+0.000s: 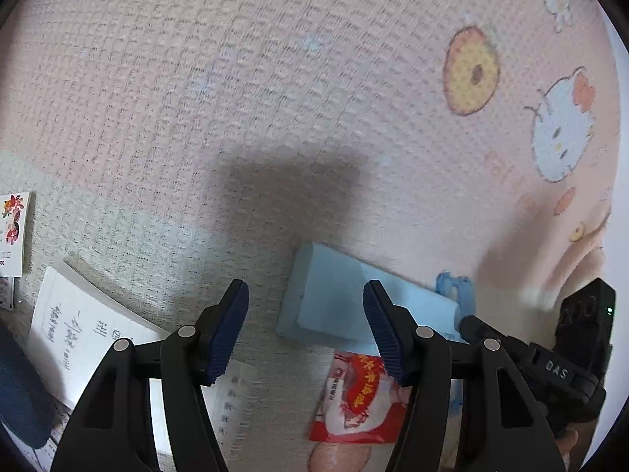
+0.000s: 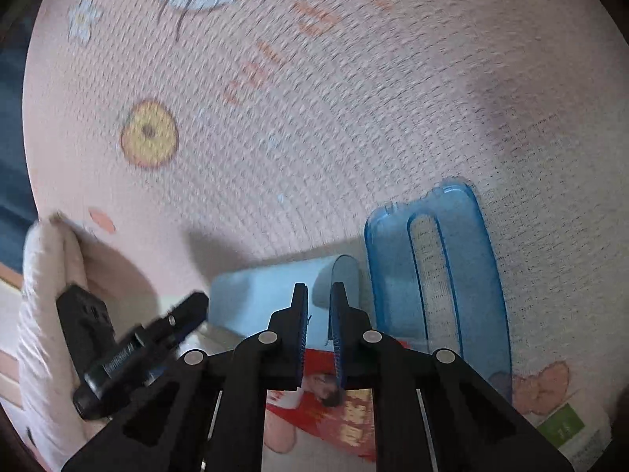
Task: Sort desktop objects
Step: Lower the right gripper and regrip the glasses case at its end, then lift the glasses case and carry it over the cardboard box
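The left claw [image 1: 306, 330] gapes wide above the pale blue pad [image 1: 334, 303] on the pink cloth-covered bench [image 1: 275, 78]. The right claw [image 2: 319, 334] is pinched narrow on that pad's curled top sheet [image 2: 344, 275], beside the blue plastic case [image 2: 436, 267].

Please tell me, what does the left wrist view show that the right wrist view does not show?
Only the left wrist view shows the white handwritten paper, the flowered card and the open left gripper. Only the right wrist view shows the whole clear blue plastic case and the right gripper nearly shut over the light blue pad. Both show that pad, the red packet and the pink cartoon cloth.
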Demonstrator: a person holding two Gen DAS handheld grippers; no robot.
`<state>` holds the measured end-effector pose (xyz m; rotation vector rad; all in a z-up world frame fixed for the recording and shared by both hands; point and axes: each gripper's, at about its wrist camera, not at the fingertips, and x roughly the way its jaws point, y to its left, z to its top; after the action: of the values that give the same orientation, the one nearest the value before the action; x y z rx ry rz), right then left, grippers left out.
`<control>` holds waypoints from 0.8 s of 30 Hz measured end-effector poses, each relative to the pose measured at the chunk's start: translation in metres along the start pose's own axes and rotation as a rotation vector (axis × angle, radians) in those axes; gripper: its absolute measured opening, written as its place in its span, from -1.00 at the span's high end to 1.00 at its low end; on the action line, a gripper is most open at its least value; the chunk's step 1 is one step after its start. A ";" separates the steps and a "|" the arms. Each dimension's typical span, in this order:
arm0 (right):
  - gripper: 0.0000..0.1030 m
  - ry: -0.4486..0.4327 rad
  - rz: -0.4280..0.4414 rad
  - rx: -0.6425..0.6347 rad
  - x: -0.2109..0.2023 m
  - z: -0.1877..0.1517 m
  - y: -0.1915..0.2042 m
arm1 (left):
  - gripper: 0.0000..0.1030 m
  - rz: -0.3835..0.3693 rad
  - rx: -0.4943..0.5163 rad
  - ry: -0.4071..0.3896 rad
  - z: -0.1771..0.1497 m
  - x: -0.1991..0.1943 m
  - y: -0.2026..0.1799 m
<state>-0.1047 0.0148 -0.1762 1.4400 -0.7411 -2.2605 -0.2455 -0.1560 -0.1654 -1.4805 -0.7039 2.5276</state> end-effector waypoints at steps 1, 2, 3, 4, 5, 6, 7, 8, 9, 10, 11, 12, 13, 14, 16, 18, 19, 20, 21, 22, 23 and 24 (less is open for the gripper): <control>0.82 0.010 -0.006 -0.001 0.003 -0.002 -0.001 | -0.26 -0.005 0.002 0.005 -0.002 0.001 -0.001; 0.82 0.015 -0.005 0.011 0.001 -0.004 -0.008 | -0.26 -0.010 0.009 0.015 -0.005 0.003 -0.002; 0.82 0.016 -0.001 0.030 0.004 -0.004 -0.007 | -0.26 -0.003 0.019 0.027 -0.009 0.006 -0.004; 0.82 0.018 0.008 0.057 0.005 -0.004 -0.011 | -0.26 0.003 0.026 0.026 -0.011 0.007 -0.005; 0.81 0.014 0.024 0.098 0.005 -0.005 -0.016 | -0.26 -0.001 0.026 0.011 -0.014 0.006 -0.006; 0.81 0.014 0.030 0.117 0.006 -0.004 -0.018 | -0.26 -0.006 0.025 0.012 -0.016 0.006 -0.006; 0.78 0.010 0.043 0.147 0.007 -0.004 -0.022 | -0.26 -0.011 0.020 0.015 -0.018 0.006 -0.006; 0.72 0.013 0.055 0.174 0.008 -0.005 -0.025 | -0.26 -0.015 0.016 0.018 -0.018 0.006 -0.006; 0.68 0.021 0.065 0.195 0.009 -0.005 -0.029 | -0.26 -0.020 0.006 0.027 -0.019 0.007 -0.005; 0.57 0.029 0.072 0.217 0.010 -0.006 -0.032 | -0.25 -0.023 0.001 0.030 -0.020 0.007 -0.005; 0.44 0.041 0.077 0.239 0.012 -0.006 -0.034 | -0.25 -0.025 -0.001 0.031 -0.020 0.006 -0.006; 0.40 0.050 0.084 0.248 0.014 -0.007 -0.035 | -0.25 -0.029 0.001 0.031 -0.022 0.006 -0.008; 0.34 0.049 0.077 0.244 0.015 -0.008 -0.034 | -0.25 -0.035 0.004 0.030 -0.023 0.006 -0.009; 0.32 0.045 0.070 0.237 0.010 -0.009 -0.039 | -0.25 -0.040 0.009 0.030 -0.024 0.007 -0.011; 0.29 0.027 0.058 0.215 0.009 -0.010 -0.037 | -0.25 -0.049 0.018 0.037 -0.027 0.010 -0.018; 0.27 0.007 0.055 0.204 0.009 -0.012 -0.037 | -0.26 -0.020 0.031 0.049 -0.030 0.016 -0.026; 0.26 0.001 0.058 0.206 0.009 -0.013 -0.037 | -0.25 -0.014 0.033 0.040 -0.031 0.015 -0.028; 0.26 0.004 0.055 0.208 0.010 -0.012 -0.034 | -0.25 -0.003 0.034 0.032 -0.034 0.015 -0.030; 0.26 -0.003 0.056 0.205 0.009 -0.013 -0.033 | -0.24 0.003 0.037 0.025 -0.036 0.013 -0.033; 0.26 -0.007 0.055 0.204 0.009 -0.013 -0.033 | -0.21 0.007 0.042 0.016 -0.039 0.011 -0.034; 0.26 -0.013 0.052 0.207 0.007 -0.014 -0.032 | -0.14 0.010 0.047 0.007 -0.042 0.009 -0.036; 0.26 -0.020 0.044 0.209 0.014 -0.013 -0.024 | -0.09 0.020 0.045 0.000 -0.046 0.004 -0.039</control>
<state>-0.0986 0.0231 -0.2048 1.4776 -1.0318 -2.2205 -0.2130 -0.1056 -0.1695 -1.4807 -0.6309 2.5401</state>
